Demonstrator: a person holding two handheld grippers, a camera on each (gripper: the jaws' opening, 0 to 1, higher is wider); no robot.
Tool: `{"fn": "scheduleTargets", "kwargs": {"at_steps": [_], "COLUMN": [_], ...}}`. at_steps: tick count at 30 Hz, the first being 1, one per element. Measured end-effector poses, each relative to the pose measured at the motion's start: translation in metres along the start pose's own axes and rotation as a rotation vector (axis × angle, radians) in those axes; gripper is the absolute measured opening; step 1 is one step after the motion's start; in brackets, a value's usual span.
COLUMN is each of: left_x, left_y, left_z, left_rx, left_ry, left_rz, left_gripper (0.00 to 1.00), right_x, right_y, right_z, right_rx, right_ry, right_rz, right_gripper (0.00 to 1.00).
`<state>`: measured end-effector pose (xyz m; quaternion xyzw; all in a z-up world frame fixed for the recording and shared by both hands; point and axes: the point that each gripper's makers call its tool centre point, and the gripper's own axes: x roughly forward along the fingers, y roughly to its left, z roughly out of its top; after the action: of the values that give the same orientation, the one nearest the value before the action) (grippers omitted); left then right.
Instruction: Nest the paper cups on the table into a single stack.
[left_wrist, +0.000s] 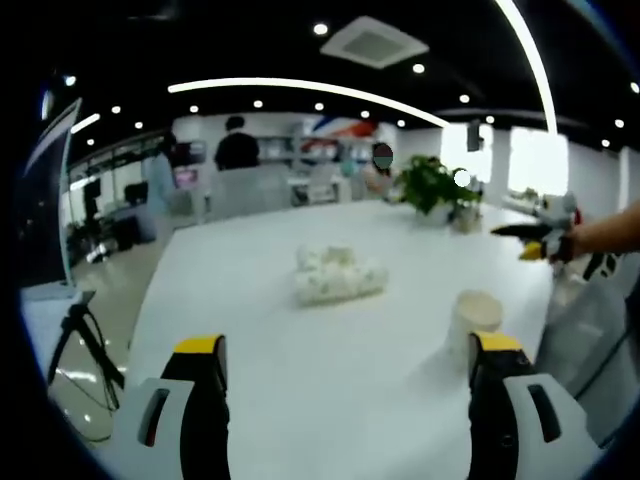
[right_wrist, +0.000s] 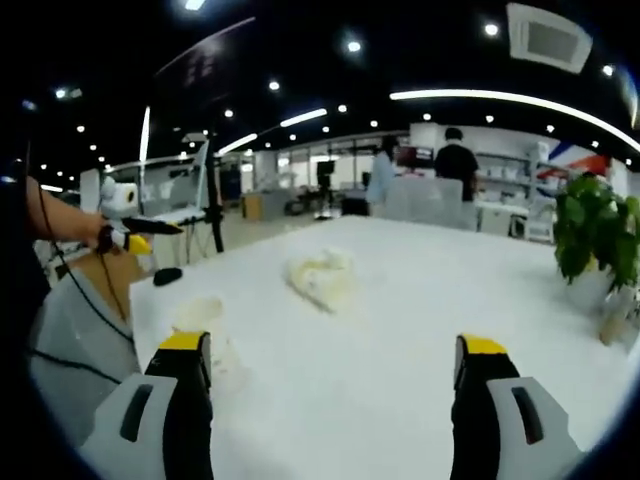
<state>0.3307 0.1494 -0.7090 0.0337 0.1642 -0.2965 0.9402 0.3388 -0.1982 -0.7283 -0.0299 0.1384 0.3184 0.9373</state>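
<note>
In the left gripper view, the left gripper (left_wrist: 347, 360) rises from the bottom edge with its black, yellow-tipped jaws spread wide and nothing between them. Just beyond the right-hand jaw a pale, upright paper cup (left_wrist: 474, 322) stands on the broad white table (left_wrist: 250, 300). Farther along the table lies a lumpy white heap of crumpled material (left_wrist: 338, 273); whether it holds cups cannot be told. At the right edge of that view the other gripper (left_wrist: 545, 241) reaches in over the table, held by a person's forearm. Beyond the far end of the table stands a leafy green potted plant (left_wrist: 433, 187), and people stand in the background of a bright office.

In the right gripper view, the right gripper (right_wrist: 333, 372) shows its jaws likewise wide apart and empty. The paper cup sits blurred just past the left-hand jaw, the white heap lies mid-table, and the plant stands at the right edge. The left gripper enters from the left, above the table's near corner.
</note>
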Motion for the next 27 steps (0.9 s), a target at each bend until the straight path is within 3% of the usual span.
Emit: {"fn": "scheduleTargets", "kwargs": {"at_steps": [12,27], "left_x": [0.002,0.005], "left_y": [0.002,0.000], "left_z": [-0.007,-0.011], "left_rx": [-0.005,0.001], "left_ry": [0.019,0.044], "left_rz": [0.002,-0.011], "left_gripper": [0.98,0.98], "right_x": [0.045,0.127], "right_y": [-0.003,0.011], "right_z": [-0.009,-0.004], "right_rx": [0.021,0.009], "right_ry": [0.033,0.049], "right_rz": [0.062,0.182], "right_gripper": [0.97,0.86]}}
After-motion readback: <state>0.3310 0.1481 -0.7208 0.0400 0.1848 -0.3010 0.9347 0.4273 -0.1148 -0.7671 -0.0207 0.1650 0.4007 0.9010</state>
